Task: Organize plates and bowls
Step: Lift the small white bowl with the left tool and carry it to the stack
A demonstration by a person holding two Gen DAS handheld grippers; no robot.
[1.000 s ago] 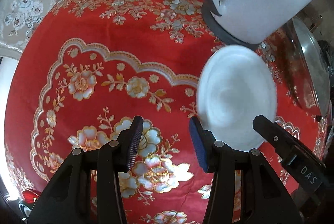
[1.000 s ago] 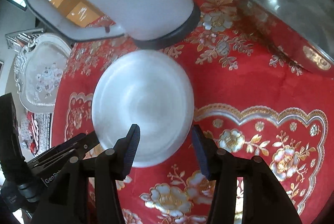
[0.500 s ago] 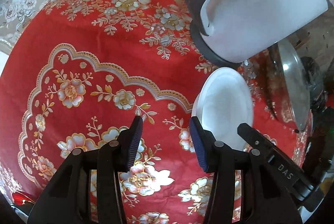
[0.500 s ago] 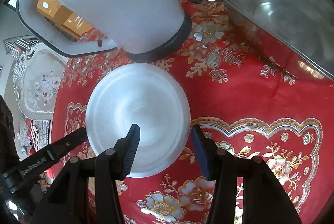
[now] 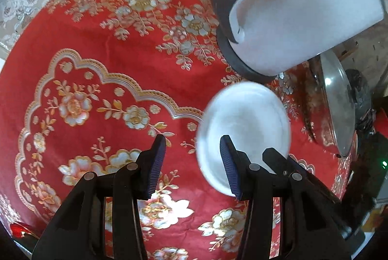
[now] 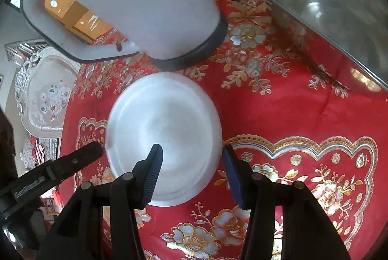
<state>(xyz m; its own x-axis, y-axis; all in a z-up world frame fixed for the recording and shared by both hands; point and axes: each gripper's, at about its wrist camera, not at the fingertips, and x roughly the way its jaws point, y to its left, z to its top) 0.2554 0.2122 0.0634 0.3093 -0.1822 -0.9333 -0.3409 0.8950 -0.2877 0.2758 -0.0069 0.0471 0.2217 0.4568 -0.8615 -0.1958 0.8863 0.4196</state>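
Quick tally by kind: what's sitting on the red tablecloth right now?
White dish: 1
White kettle: 1
Lidded pan: 1
Total: 3

The dish may be a stack; the rims are too blurred to tell.

Home dining room, red floral tablecloth (image 5: 101, 46), white kettle (image 6: 135, 0), lidded pot (image 6: 327, 17), ornate chair (image 6: 46, 95)

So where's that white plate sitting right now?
The white plate lies on the red floral tablecloth, just in front of the white kettle, with the lidded pan off to its right in the right-wrist view.
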